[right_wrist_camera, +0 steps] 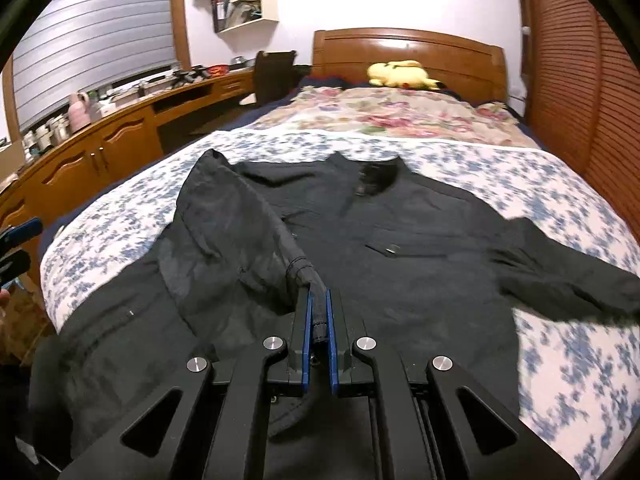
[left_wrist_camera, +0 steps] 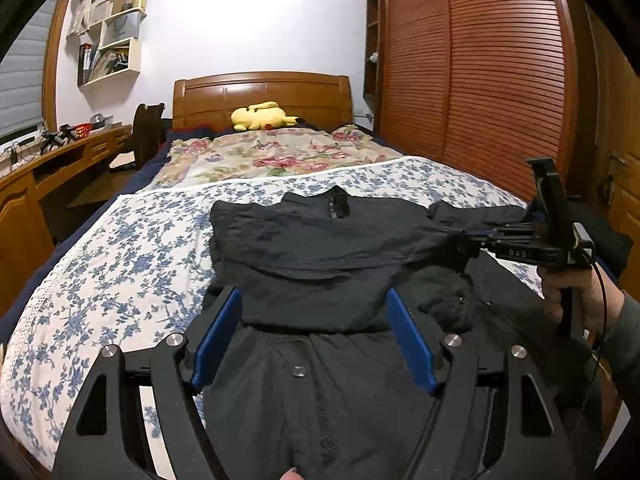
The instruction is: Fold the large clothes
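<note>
As right tongs point(right_wrist_camera: 318, 316) pinch cuff point(right_wrist_camera: 308, 276), bedspread point(right_wrist_camera: 560, 184) bare beyond

A home bedroom; bed point(left_wrist_camera: 120, 248), wooden headboard point(left_wrist_camera: 262, 96), louvred wardrobe point(left_wrist_camera: 480, 80).

One black jacket point(right_wrist_camera: 400, 248), two tools, one yellow plush toy point(left_wrist_camera: 262, 117), one bed point(left_wrist_camera: 120, 240), one chair point(left_wrist_camera: 147, 134).
</note>
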{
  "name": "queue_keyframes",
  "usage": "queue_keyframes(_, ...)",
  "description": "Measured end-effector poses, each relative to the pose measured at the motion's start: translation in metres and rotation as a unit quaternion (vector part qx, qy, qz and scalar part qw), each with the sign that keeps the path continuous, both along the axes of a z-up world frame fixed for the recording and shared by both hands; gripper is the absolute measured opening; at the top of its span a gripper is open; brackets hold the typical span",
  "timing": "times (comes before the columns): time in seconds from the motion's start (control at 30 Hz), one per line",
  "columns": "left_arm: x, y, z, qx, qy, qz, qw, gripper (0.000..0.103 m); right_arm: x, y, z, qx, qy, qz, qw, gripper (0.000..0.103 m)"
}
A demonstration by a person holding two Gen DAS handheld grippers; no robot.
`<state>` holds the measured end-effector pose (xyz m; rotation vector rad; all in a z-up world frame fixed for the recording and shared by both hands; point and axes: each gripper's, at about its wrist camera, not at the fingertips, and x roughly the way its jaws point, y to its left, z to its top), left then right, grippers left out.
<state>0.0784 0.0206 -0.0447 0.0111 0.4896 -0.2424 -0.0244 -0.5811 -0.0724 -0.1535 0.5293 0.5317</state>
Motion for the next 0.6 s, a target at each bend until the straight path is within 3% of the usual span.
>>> queue_keyframes(0.3, -0.007, -0.015, -0.006, -0.01, 0.006, -0.004, 0.9999, 0.076, -0.025, -0.036, -0.002, -0.019, 0.003, -0.044, 0.999, 0.006)
queue_keyframes(0.6, -0.004, -0.023, -0.014, -0.007, 0.014, -0.005, 0.9999, 0.076, -0.037, -0.027, -0.003, -0.046, 0.004, -0.066, 0.997, 0.007)
